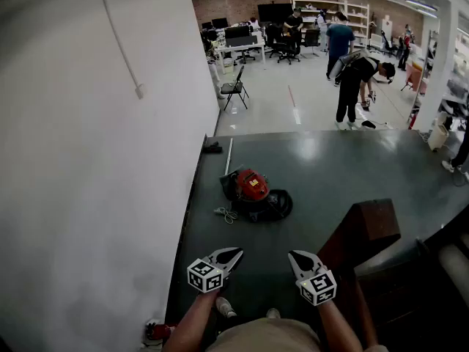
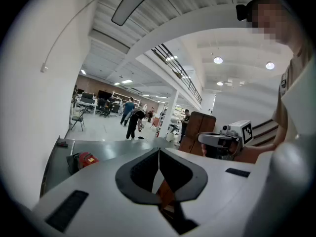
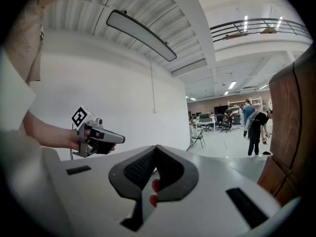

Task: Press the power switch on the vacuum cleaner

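At my feet, the left gripper (image 1: 233,254) and the right gripper (image 1: 297,257) hang side by side close to the body, each with its dark, ribbed jaw pads pressed tip to tip and nothing held between them; the same meeting of tips reads clearly in the left gripper view (image 2: 158,154) and the right gripper view (image 3: 156,151). The vacuum cleaner (image 1: 253,191), a rounded red shell of glossy plastic set on bulky black parts, lies well ahead of both grippers on the dark, faintly reflective floor (image 1: 330,174), near the smooth white wall (image 1: 88,160). In the head view its long axis slants from upper left to lower right; I cannot tell which end is its front. A pale cord (image 1: 226,213) lies looped beside it. A brown wooden block (image 1: 366,229) stands to my right.
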Available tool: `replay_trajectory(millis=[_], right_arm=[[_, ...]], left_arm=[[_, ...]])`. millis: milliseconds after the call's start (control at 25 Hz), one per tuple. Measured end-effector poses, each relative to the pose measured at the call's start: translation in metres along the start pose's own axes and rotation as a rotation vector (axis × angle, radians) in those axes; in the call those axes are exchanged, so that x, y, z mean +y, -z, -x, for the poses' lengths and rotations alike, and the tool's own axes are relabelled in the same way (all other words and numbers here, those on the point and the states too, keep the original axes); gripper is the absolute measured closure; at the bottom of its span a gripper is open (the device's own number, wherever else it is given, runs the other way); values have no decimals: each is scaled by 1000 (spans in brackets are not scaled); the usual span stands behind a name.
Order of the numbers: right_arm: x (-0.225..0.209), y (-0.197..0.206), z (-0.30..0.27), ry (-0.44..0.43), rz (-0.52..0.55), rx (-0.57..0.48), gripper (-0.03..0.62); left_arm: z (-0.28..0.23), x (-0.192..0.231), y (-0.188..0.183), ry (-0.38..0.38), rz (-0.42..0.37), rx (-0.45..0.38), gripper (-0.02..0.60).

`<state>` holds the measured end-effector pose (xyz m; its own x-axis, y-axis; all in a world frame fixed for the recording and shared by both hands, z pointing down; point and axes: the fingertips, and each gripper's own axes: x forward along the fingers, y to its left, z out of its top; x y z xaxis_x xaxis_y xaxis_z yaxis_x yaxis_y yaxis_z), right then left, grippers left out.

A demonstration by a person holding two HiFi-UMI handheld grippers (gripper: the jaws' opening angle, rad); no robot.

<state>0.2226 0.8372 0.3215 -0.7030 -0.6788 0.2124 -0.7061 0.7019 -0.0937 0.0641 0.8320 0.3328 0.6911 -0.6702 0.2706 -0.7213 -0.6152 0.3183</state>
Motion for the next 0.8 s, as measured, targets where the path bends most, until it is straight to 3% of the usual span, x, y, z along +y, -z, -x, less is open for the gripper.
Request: replay_trajectory(millis=[480,680,800], right_arm=[[12,11,4,-23,-36,5,585],[30,18,18,-126,-92,11,585],[36,31,18,-141,-87,40,585]], left_arm=[[-11,-24,13,55,14,5,566],[-17,-46,20,87,25,10,566],[-15,-47,25,92,24,13,566]])
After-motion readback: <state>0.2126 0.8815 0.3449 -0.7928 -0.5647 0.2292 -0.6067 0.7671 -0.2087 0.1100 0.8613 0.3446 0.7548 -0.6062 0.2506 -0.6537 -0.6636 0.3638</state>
